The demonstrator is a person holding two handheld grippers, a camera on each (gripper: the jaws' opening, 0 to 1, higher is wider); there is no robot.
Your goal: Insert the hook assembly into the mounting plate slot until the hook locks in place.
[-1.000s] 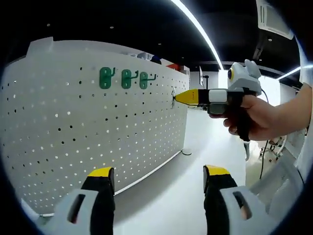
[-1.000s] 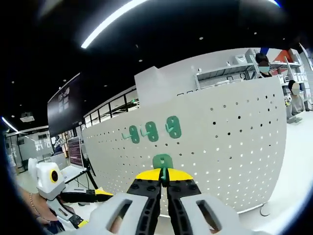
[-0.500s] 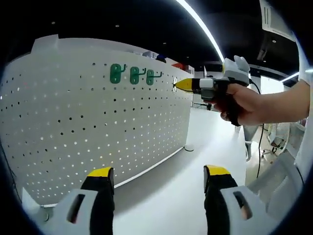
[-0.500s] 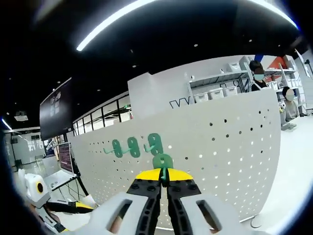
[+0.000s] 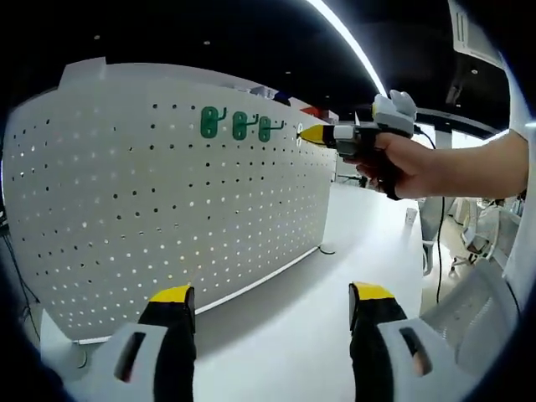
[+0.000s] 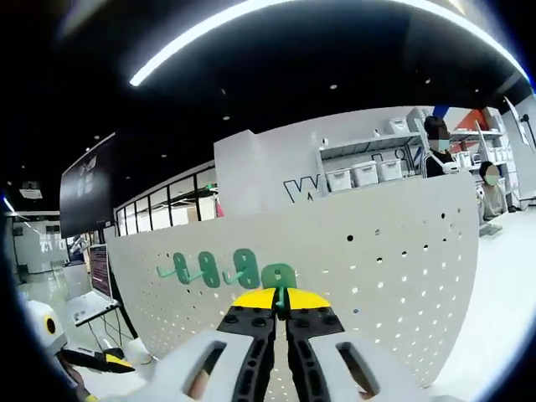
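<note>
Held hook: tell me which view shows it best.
The right gripper view: the green hook sits just above the shut right claw, in front of the pegboard. In the left gripper view it is tiny, at the right claw's tip.

In the right gripper view, the pegboard (image 6: pixel 394 251) stands directly ahead of my right gripper (image 6: pixel 280 311), and the hook (image 6: pixel 279 275) pinched between my jaws sits against the board, just right of three mounted hooks (image 6: pixel 208 269). In the left gripper view, my left gripper (image 5: pixel 272 306) is well back from the board, with my right gripper up ahead to its right.
</note>
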